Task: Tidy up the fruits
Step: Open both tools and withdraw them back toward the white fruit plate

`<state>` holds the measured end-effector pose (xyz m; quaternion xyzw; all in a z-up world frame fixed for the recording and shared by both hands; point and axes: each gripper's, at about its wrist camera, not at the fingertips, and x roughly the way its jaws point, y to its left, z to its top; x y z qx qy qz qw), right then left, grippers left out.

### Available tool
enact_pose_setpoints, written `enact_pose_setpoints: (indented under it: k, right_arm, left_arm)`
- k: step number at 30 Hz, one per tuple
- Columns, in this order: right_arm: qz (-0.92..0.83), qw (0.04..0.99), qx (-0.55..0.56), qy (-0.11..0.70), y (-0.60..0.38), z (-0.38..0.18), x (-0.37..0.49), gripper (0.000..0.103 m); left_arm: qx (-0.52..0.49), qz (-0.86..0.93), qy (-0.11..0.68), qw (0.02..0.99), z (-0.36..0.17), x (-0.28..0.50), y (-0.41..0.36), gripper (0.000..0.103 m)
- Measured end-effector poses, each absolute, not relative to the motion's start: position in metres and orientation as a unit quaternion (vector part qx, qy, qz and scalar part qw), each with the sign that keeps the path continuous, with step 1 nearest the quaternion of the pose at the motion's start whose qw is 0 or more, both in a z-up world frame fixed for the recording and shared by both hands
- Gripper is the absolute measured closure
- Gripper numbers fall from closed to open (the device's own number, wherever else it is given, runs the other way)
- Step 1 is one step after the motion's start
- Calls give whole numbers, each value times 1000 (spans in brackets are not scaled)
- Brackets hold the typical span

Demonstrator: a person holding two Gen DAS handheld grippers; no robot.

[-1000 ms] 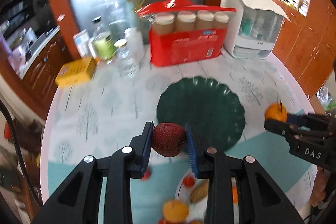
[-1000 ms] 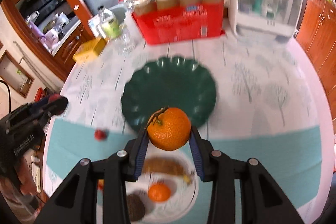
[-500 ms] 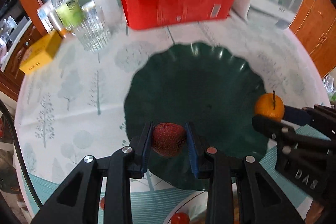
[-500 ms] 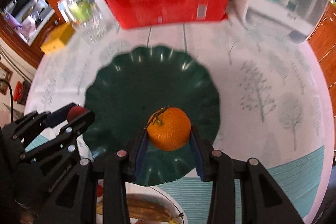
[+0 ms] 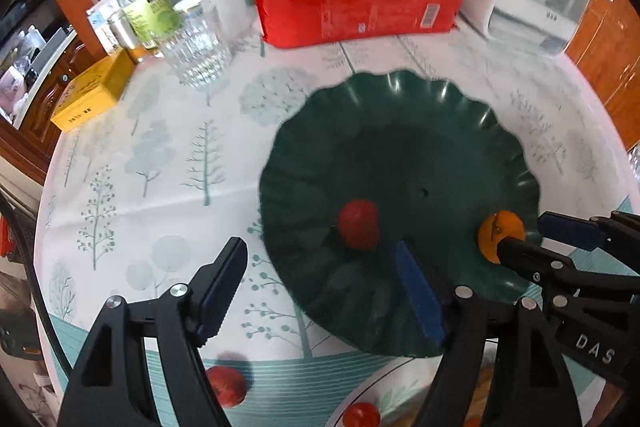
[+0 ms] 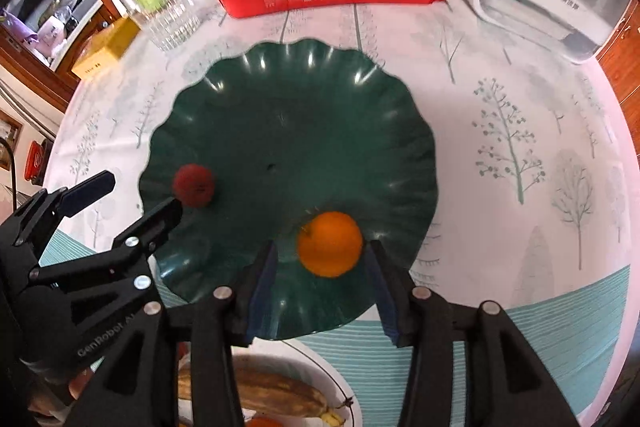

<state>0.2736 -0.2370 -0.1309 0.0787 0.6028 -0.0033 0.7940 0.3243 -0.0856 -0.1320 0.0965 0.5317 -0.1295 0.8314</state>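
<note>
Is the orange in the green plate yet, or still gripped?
In the plate. The orange lies on the green plate; the right gripper has just been opening, pads clear of it.

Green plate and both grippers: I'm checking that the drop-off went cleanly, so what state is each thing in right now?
Green plate: upright on the table, holds two fruits.
Red fruit: released, lying on the plate.
Orange: on the plate, between the right pads, a gap showing beside it.
Left gripper: open, jaws just opened, empty.
Right gripper: open, jaws just opening.
Glass: upright.
</note>
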Motion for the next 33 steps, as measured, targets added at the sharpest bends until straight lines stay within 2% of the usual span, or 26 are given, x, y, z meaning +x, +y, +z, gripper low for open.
enact_pose_setpoints:
  k: [9, 14, 23, 33]
  right_arm:
    - [4, 812, 88, 577, -240, -91, 251, 56]
    - [21, 820, 95, 564, -236, -70, 223, 56]
    - [67, 831, 71, 547, -214, -42, 159, 56]
    - [116, 827, 52, 547, -195, -42, 99, 56]
  left_arm:
    - [95, -128, 489, 858, -82, 288, -61, 27]
    - [113, -122, 485, 859, -60, 255, -56, 27]
    - [86, -110, 463, 875, -18, 184, -35, 25]
    - [42, -93, 479, 872, -32, 118, -7, 22]
